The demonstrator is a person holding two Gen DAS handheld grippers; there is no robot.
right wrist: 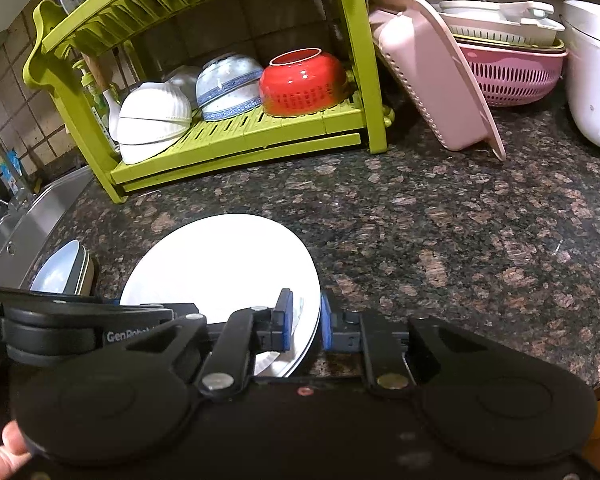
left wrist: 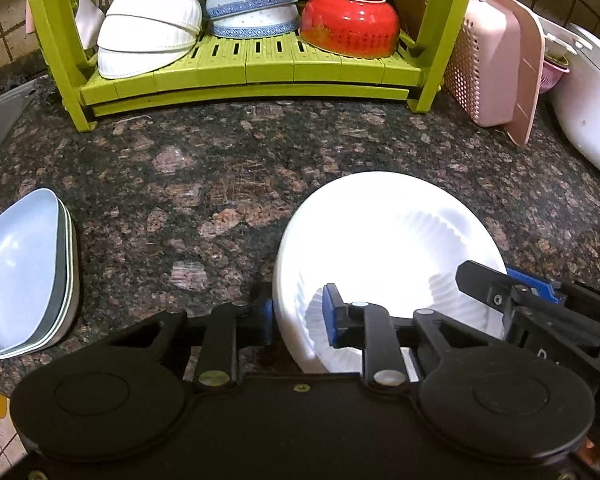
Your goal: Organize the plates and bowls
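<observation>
Your white plate (left wrist: pixel 384 236) is round and glossy, with a fluted inner ring that glare mostly washes out; in the right wrist view it (right wrist: pixel 224 268) looks plain and is held tilted above the granite counter (right wrist: pixel 440 232). The only readable writing is "GenRobot", cut off, on the left gripper's body at 9 o'clock in the right wrist view. Your left gripper (left wrist: pixel 298 314) is clamped on the plate's rim at 7 o'clock, one blue pad inside, one outside. Your right gripper (right wrist: pixel 305 320) pinches the rim at 5 o'clock the same way. So the plate sits between both tools, directly ahead of each. Stacked blue dishes (left wrist: pixel 24 272) lie at 9 o'clock, and the green rack (right wrist: pixel 236 140) with upturned bowls (right wrist: pixel 304 82) stands at 12.
</observation>
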